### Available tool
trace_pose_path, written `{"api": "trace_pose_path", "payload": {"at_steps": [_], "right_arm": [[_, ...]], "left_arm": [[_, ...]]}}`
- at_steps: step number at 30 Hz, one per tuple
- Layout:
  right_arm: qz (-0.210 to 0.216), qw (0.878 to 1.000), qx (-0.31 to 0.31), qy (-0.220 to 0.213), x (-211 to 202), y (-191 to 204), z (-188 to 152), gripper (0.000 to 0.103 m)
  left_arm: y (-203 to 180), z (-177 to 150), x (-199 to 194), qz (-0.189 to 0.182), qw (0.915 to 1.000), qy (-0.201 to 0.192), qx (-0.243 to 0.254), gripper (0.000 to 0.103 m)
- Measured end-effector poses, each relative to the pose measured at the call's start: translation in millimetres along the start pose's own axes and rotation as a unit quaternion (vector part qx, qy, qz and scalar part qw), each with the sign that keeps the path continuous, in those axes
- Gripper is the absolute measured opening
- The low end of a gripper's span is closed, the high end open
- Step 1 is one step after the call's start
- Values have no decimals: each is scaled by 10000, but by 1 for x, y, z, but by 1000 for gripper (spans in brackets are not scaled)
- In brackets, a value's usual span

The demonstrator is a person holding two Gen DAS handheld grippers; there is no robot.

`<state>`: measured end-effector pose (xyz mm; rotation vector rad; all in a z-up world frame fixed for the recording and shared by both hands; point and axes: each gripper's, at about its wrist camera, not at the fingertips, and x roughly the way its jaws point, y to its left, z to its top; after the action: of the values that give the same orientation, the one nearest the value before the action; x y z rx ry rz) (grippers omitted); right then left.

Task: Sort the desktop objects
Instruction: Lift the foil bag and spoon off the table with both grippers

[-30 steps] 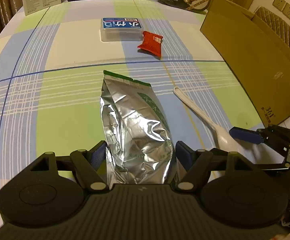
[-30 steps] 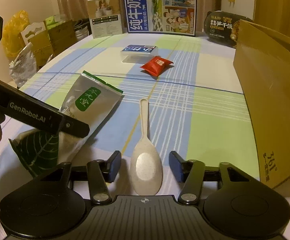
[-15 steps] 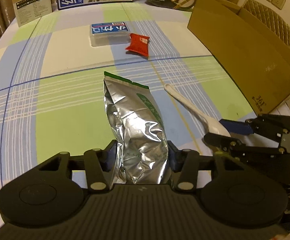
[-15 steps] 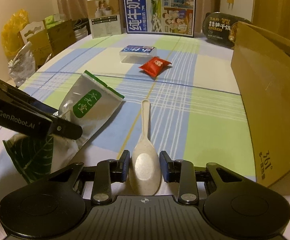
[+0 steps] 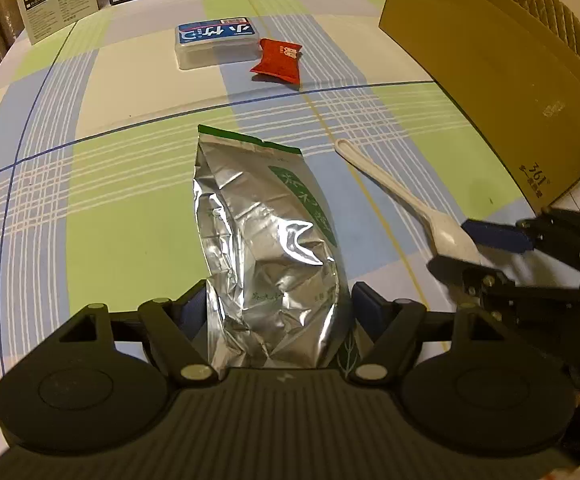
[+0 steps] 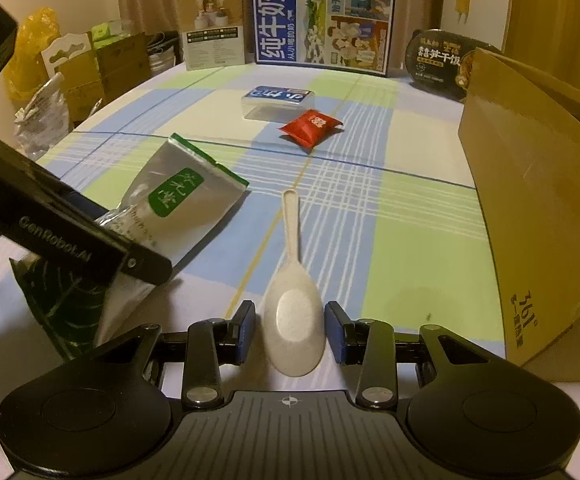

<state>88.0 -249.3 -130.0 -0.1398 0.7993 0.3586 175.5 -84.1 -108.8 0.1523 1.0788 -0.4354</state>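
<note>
A silver foil bag [image 5: 258,216] with a green label lies on the checked tablecloth [image 5: 122,208]. Its near end sits between the fingers of my left gripper [image 5: 280,308], whose jaws are opening; a gap shows at the right pad. To its right lies a cream plastic spoon [image 6: 292,240], handle pointing away. The spoon's bowl rests between the blue pads of my right gripper [image 6: 291,330], whose jaws are also opening, with a small gap on each side. The right wrist view shows the foil bag [image 6: 182,196] under the left gripper [image 6: 70,232].
A red snack packet [image 5: 278,60] and a clear box with a blue label [image 5: 216,40] lie farther back. An open cardboard box [image 6: 538,208] stands along the right. A milk carton case [image 6: 322,20], a small box [image 6: 214,28] and a black instant-rice bowl [image 6: 438,64] line the far edge.
Half a second ago both grippers had closed in on the bag and the spoon; both jaws have since spread apart. Bag and spoon still lie on the table.
</note>
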Motion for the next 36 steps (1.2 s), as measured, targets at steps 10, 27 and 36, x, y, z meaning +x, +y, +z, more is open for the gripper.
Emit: {"api": "trace_pose_path", "payload": {"at_steps": [10, 27, 36], "right_arm": [[42, 10000, -66, 36, 1, 3, 2, 30], [3, 9994, 271, -194, -8, -7, 8, 30], [-13, 9990, 345, -289, -18, -8, 10, 30]], "left_arm": [[-5, -1, -4, 13, 9999, -113, 86, 51], [-13, 1, -11, -56, 9996, -288, 58, 44], [-16, 2, -16, -50, 9994, -335, 69, 44]]}}
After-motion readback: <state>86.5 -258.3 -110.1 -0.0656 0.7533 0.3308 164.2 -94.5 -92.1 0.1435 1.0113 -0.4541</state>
